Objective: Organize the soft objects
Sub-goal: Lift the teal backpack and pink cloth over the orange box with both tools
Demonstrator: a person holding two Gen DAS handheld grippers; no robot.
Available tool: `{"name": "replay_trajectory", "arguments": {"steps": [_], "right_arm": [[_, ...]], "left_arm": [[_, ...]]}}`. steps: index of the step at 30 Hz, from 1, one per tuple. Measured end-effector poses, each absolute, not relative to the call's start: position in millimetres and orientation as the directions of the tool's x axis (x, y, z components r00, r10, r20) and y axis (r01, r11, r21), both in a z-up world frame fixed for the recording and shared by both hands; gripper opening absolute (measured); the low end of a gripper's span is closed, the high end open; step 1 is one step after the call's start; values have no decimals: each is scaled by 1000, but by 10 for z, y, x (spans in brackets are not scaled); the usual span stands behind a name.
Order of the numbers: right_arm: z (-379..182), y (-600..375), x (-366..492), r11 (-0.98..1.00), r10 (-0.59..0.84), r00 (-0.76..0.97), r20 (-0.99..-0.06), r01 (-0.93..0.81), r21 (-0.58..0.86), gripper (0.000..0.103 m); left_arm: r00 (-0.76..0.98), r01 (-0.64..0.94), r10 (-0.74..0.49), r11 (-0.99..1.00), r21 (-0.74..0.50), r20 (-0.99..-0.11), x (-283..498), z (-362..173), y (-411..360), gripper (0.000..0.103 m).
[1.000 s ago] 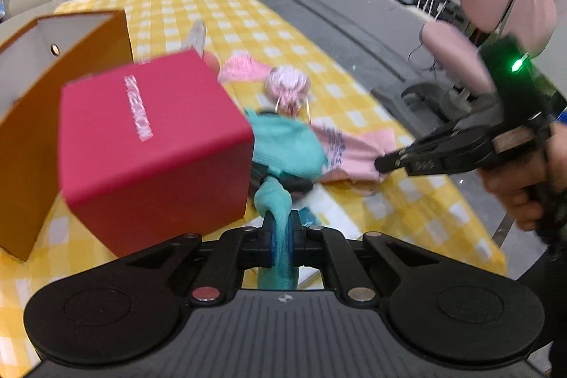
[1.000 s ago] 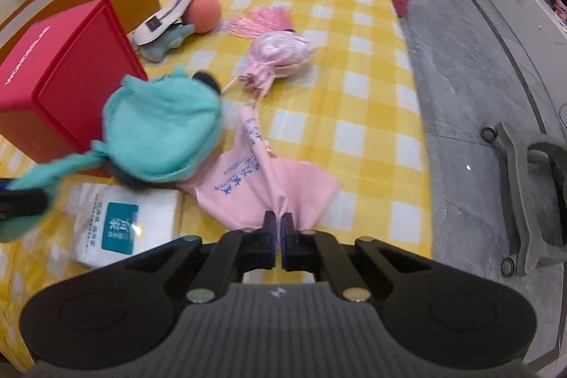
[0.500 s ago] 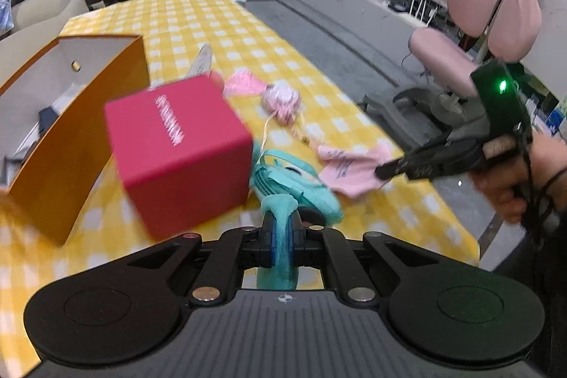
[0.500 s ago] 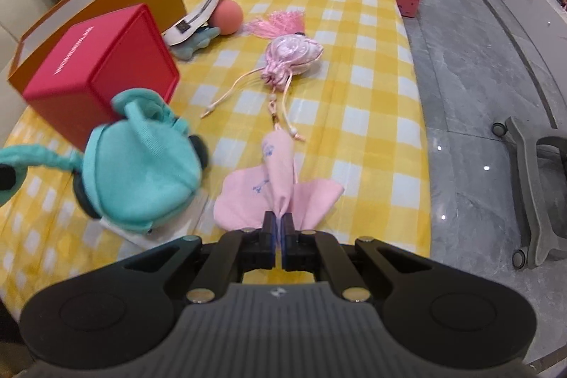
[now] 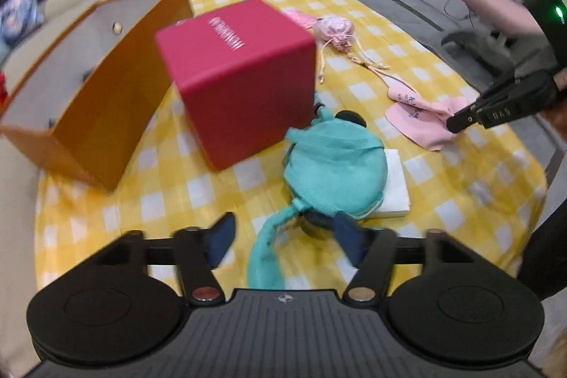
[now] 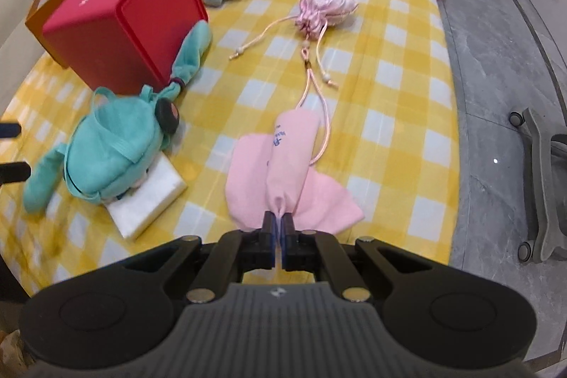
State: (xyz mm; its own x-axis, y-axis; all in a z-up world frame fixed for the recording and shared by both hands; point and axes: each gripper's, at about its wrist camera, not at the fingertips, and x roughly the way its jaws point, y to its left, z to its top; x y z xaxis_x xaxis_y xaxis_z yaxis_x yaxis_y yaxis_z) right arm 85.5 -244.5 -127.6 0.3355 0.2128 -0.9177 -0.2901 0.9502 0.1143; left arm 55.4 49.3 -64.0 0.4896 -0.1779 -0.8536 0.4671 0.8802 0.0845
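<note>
1. The left gripper has just been opening; its jaws stand wide, the teal plush strap lying loose between them, unpinched.
2. The plush rests on a white packet, just beside the red box.
3. The right gripper is clamped on the pink cloth, whose long axis runs straight away from its jaws.
4. The orange box lies beyond the red one, nearer the left hand.

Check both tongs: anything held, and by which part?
Right tongs are shut on the pink cloth, pinching its bunched near end. Left tongs have just opened; the teal plush's tail lies between them, not gripped.
</note>
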Motion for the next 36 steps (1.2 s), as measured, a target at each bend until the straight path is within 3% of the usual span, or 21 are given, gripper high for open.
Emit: {"name": "replay_trajectory", "arguments": {"steps": [7,17,22,26,29,30,34,36], "right_arm": [[-1274,-2457,875,951,219,340,-915,-284,122,0],[-1367,-2352,938,944,224,319,-921,-308,123,5],[-1404,-2323,989,944,226,313,-923,-302,129,24],[-1408,-2281,1001,942,227,313,-922,-310,127,29],[-1405,-2245,1004,939,226,317,-921,-321,120,32],[-1404,-2238,1002,938,225,318,-921,-326,117,30],[-1397,-2239,995,938,197,331,-923,-339,78,9],[-1388,-2262,1002,939,205,329,-922,-332,90,4]], "left_arm": [[495,543,-235,835,86,-837,683,-766,158,86],[460,548,-225,833,75,-859,835,-1043,32,91],[415,481,-247,876,-19,-876,960,-1108,166,95],[384,455,-276,887,-79,-881,1021,-1140,222,95],[375,476,-318,872,-114,-871,1017,-1107,240,64],[387,479,-308,873,-96,-869,1001,-1083,232,58],[410,492,-295,868,-63,-863,943,-1008,225,49],[411,483,-301,873,-75,-861,933,-983,257,43]]}}
